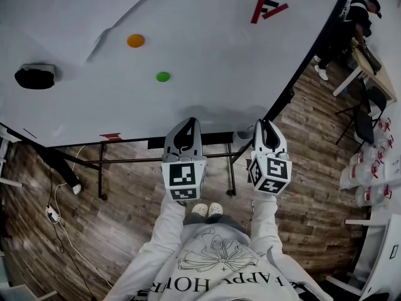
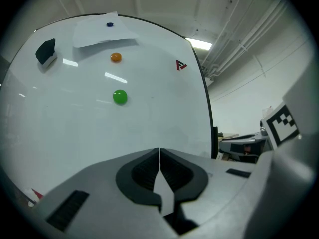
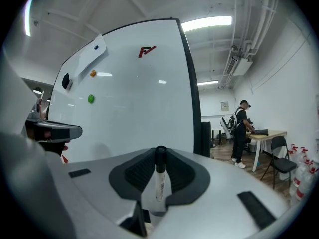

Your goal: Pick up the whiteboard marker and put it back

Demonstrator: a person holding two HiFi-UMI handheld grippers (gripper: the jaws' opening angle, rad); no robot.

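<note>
A white whiteboard marker [image 3: 159, 178] with a black cap stands upright between the jaws of my right gripper [image 3: 160, 152], which is shut on it. In the head view the right gripper [image 1: 265, 125] points at the lower edge of the whiteboard [image 1: 213, 55], just above its ledge [image 1: 188, 140]; the marker is hidden there. My left gripper [image 1: 188, 123] is beside it on the left, also facing the board. In the left gripper view its jaws [image 2: 159, 152] meet with nothing between them.
On the board sit a black eraser [image 1: 34, 77], an orange magnet [image 1: 135, 41], a green magnet [image 1: 163, 76], a red logo [image 1: 266, 8] and a taped paper sheet [image 1: 69, 17]. A person [image 1: 354, 21] stands at a table far right. A cable [image 1: 59, 224] lies on the wooden floor.
</note>
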